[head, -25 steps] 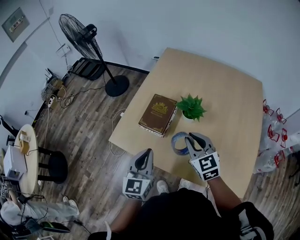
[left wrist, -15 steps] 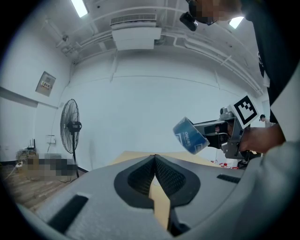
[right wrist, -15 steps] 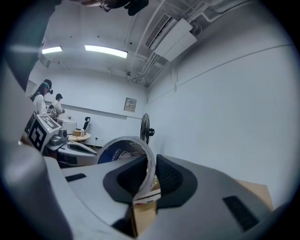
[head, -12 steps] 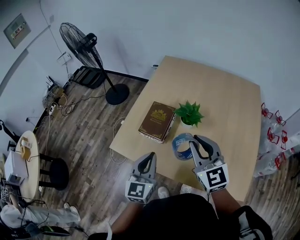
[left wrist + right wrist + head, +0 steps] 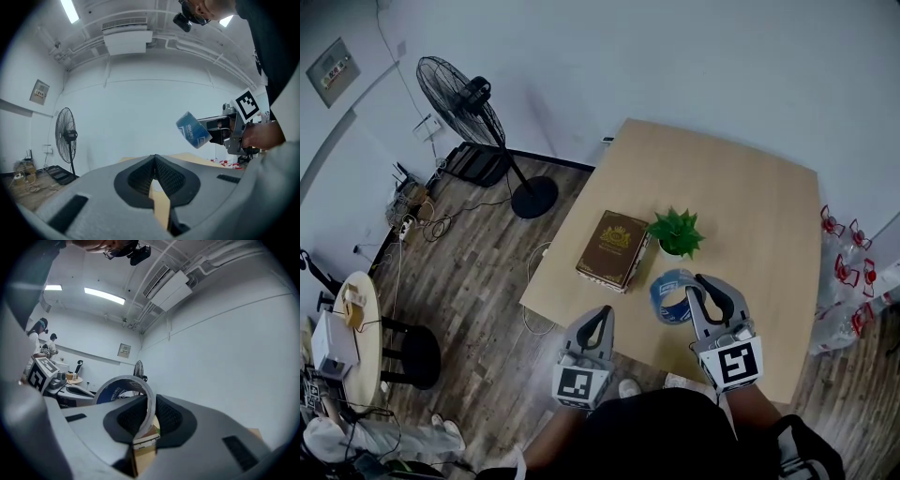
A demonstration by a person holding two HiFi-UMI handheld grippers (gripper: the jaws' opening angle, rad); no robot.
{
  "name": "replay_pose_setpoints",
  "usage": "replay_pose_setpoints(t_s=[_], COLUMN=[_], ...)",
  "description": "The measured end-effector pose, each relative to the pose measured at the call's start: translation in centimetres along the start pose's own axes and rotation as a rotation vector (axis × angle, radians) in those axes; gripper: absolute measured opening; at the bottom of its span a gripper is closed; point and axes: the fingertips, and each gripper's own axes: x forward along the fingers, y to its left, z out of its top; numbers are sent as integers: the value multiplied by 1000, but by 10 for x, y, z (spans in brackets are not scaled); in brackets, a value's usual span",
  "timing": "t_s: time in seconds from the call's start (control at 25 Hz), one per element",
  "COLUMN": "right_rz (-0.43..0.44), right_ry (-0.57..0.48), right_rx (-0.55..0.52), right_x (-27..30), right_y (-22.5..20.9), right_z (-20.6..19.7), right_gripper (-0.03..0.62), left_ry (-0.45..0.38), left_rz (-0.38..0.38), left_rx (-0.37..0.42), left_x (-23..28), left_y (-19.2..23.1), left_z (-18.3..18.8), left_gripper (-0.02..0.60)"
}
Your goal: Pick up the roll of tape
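Note:
The roll of tape (image 5: 673, 295), blue with a grey rim, hangs in the air above the near part of the wooden table (image 5: 759, 206). My right gripper (image 5: 696, 287) is shut on its wall, one jaw inside the ring and one outside. In the right gripper view the roll of tape (image 5: 123, 391) curves up out of the jaws. My left gripper (image 5: 600, 317) is held at the table's near left edge, shut with nothing in it. In the left gripper view the roll of tape (image 5: 193, 130) shows up high at the right, gripped by the other gripper.
A brown book (image 5: 613, 247) and a small green potted plant (image 5: 678, 232) lie on the table just beyond the tape. A standing fan (image 5: 469, 94) is on the wooden floor to the left. A round side table (image 5: 352, 328) and red-marked bags (image 5: 844, 272) flank the scene.
My right gripper has lifted the roll of tape off the table and drawn it slightly toward me. The left gripper has risen a little.

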Motion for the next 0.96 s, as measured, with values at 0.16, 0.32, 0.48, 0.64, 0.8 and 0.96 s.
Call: replay_pose_setpoints(t_s=[0.16,0.32,0.48,0.64,0.8,0.96], right_rz=[-13,-21,-24,-25,-27,-29], right_ry=[9,1,7,14,26,26], right_rx=[-15,-24,-17,-16,-14,-27], right_x=[-1,-2,-3,-3,-5,-6], right_y=[-3,-7,-8,-9,-10,-13], right_z=[-2,0,-4,-6,-11,-12], right_gripper=[49,49,50,51,51,51], left_ry=[-9,-13,-15,-11,-8,5], left_rz=[-6,-9,-8,-18,-16,-12], left_rx=[-1,-4,-6,-6,-20,-31], left_x=[2,4,4,5,5,5], left_y=[-2,-3,-5,-8,-9,-11], left_z=[3,5,4,4,3,-1], left_gripper=[0,0,0,0,0,0])
